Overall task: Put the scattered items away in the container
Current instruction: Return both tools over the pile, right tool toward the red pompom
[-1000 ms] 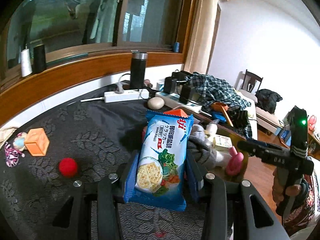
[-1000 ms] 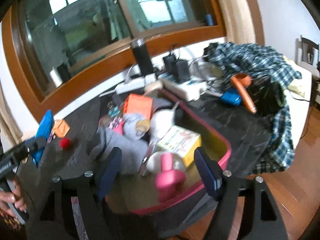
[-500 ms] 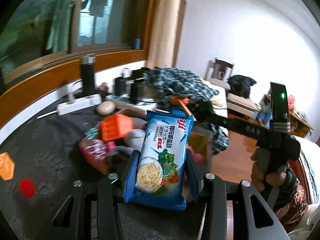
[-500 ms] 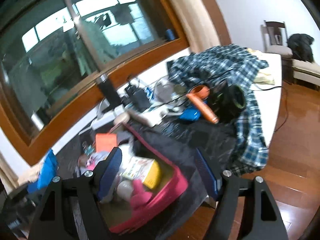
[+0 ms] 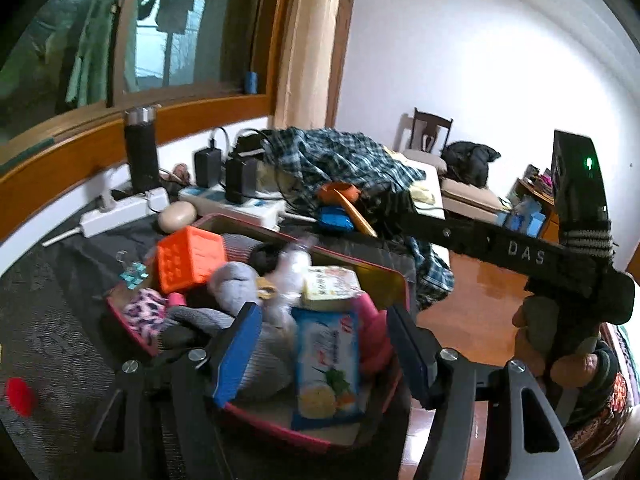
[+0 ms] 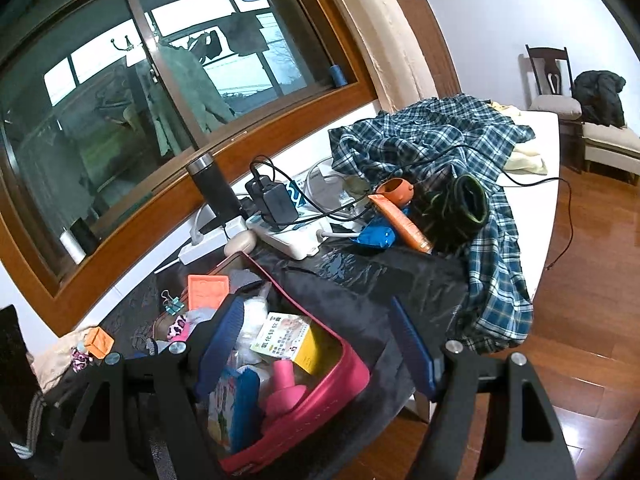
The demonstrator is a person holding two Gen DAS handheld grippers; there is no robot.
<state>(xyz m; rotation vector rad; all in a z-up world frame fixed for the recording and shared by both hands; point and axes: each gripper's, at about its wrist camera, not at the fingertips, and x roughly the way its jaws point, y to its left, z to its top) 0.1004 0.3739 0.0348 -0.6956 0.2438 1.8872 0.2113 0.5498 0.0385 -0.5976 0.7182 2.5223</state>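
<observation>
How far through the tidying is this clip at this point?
Mostly done: the pink container already holds the orange cube, grey sock and yellow box. In hand: the left gripper has just been opening, and the cracker packet lies between its jaws in the container, apparently released. Left: the red ball and small orange block on the dark tablecloth.

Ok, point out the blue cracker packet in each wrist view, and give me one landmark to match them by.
Left wrist view: the blue cracker packet lies low at centre, inside the pink container, between the open fingers of the left hand-held gripper.
Right wrist view: the packet sits at lower left, at the container's near end, beside the pink bottle.
Shared landmark: the orange perforated block at the container's far end.
</observation>
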